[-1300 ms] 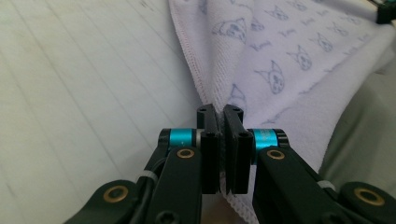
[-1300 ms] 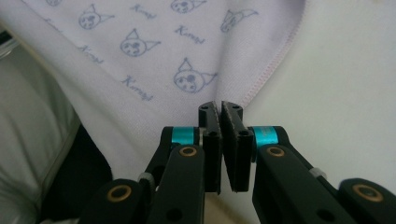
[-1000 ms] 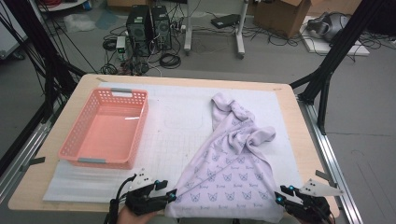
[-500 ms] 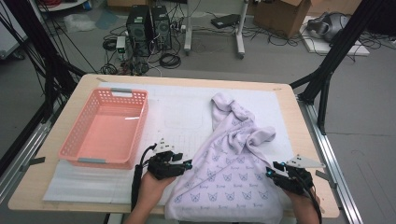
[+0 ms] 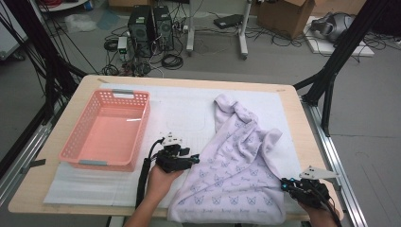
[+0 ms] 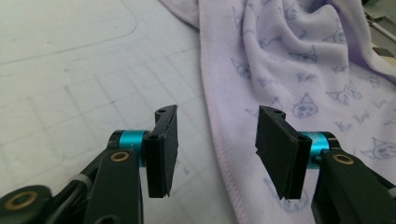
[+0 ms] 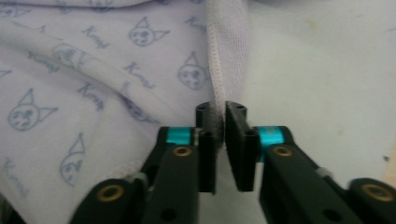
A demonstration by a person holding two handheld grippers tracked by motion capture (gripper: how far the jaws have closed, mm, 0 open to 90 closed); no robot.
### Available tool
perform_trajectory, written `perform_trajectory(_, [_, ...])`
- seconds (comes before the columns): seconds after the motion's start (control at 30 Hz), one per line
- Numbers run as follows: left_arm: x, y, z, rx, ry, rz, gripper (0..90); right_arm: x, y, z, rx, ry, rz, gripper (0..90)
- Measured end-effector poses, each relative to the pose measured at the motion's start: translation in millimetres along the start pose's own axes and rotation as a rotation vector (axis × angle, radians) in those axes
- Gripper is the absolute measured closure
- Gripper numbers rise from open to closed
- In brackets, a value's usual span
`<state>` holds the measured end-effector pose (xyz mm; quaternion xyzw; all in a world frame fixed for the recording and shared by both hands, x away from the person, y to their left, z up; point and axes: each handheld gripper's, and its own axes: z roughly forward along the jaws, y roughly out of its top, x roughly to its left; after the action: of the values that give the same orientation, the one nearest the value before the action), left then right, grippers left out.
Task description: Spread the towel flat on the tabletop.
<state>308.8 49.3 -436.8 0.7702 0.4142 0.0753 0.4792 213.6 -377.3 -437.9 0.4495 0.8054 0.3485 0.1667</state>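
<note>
The lilac towel point(image 5: 236, 165) lies rumpled on the right half of the table point(image 5: 293, 101), its near hem hanging over the front edge. Bare white mat point(image 5: 184, 113) lies between it and the pink basket point(image 5: 106, 130) at left. The right claw point(image 7: 219, 140) has just been closing and pinches the towel's stitched right edge. The left claw point(image 6: 217, 149) hovers half open straddling the towel's left hem, gripping nothing.

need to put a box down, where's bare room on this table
Bare white mat between the pink basket and the lilac towel, plus the strip before the basket. Crowded on the right: towel and both grippers.
</note>
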Motion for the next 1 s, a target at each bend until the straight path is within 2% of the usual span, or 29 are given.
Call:
perform_trajectory(0.07, [-0.8, 0.8, 3.8, -0.007, 0.001, 0.002, 48.9, -0.7, 0.5, -0.4, -0.037, -0.008, 0.017, 65.9])
perform_trajectory(0.1, [-0.9, 1.8, 8.0, -0.005, 0.007, 0.001, 48.9, -0.1, 1.5, -0.9, -0.055, -0.013, 0.018, 65.9])
perform_trajectory(0.17, [-0.1, 6.8, 17.4, 0.035, 0.021, 0.009, 48.3, 2.1, 3.5, -2.8, -0.082, -0.021, 0.017, 64.7])
perform_trajectory(0.23, [-1.0, 12.6, 26.5, 0.042, 0.019, 0.014, 48.5, 3.4, 3.7, -4.6, -0.099, -0.023, 0.007, 64.6])
perform_trajectory(0.27, [-4.2, 17.4, 36.2, 0.053, 0.012, 0.033, 48.9, 3.6, 3.0, -5.2, -0.099, -0.026, 0.001, 64.6])
perform_trajectory(0.3, [-4.2, 17.4, 36.2, 0.053, 0.012, 0.033, 49.3, 3.8, 2.0, -5.4, -0.098, -0.025, 0.002, 64.6])
perform_trajectory(0.33, [-8.5, 19.5, 46.3, 0.099, 0.015, 0.062, 50.0, 3.4, 0.7, -5.8, -0.095, -0.027, -0.002, 64.6])
perform_trajectory(0.37, [-8.5, 19.5, 46.3, 0.099, 0.015, 0.062, 51.6, 3.2, -0.6, -6.0, -0.097, -0.028, 0.001, 64.6])
perform_trajectory(0.4, [-11.6, 18.8, 50.6, 0.116, 0.016, 0.090, 56.5, 2.9, -1.5, -6.2, -0.097, -0.029, 0.007, 64.6])
perform_trajectory(0.43, [-15.9, 16.9, 53.4, 0.118, 0.036, 0.129, 61.4, 2.6, -2.0, -6.6, -0.096, -0.030, 0.007, 64.5])
perform_trajectory(0.47, [-20.1, 15.6, 53.4, 0.117, 0.083, 0.189, 61.4, 2.6, -2.0, -6.6, -0.096, -0.030, 0.007, 64.5])
perform_trajectory(0.5, [-20.9, 14.3, 52.3, 0.112, 0.091, 0.227, 78.5, 2.4, -2.2, -7.2, -0.098, -0.032, 0.005, 64.3])
perform_trajectory(0.53, [-18.9, 14.3, 50.3, 0.120, 0.063, 0.192, 78.5, 2.4, -2.2, -7.2, -0.098, -0.032, 0.005, 64.3])
perform_trajectory(0.57, [-17.0, 14.3, 48.4, 0.124, 0.063, 0.160, 85.5, 2.5, -2.2, -7.3, -0.099, -0.031, 0.003, 64.4])
perform_trajectory(0.63, [-14.1, 13.4, 42.3, 0.122, 0.091, 0.162, 86.2, 3.5, -2.3, -7.1, -0.101, -0.029, 0.005, 64.3])
perform_trajectory(0.7, [-3.9, 6.3, 26.0, 0.066, 0.109, 0.113, 86.7, 4.0, -2.5, -6.3, -0.099, -0.029, 0.000, 64.5])
perform_trajectory(0.73, [-3.9, 6.3, 26.0, 0.066, 0.109, 0.113, 86.8, 4.0, -2.4, -5.9, -0.102, -0.029, 0.000, 64.5])
perform_trajectory(0.8, [3.6, -1.6, 14.7, 0.054, 0.120, 0.091, 86.8, 4.5, -1.8, -5.3, -0.101, -0.027, 0.000, 64.5])
perform_trajectory(0.9, [14.9, -14.9, -6.2, 0.014, 0.122, 0.030, 86.9, 5.7, -1.1, -4.0, -0.098, -0.026, 0.001, 64.5])
perform_trajectory(1.0, [20.8, -27.2, -26.6, -0.021, 0.110, -0.004, 86.9, 7.8, 0.9, -1.5, -0.098, -0.022, -0.010, 64.6])
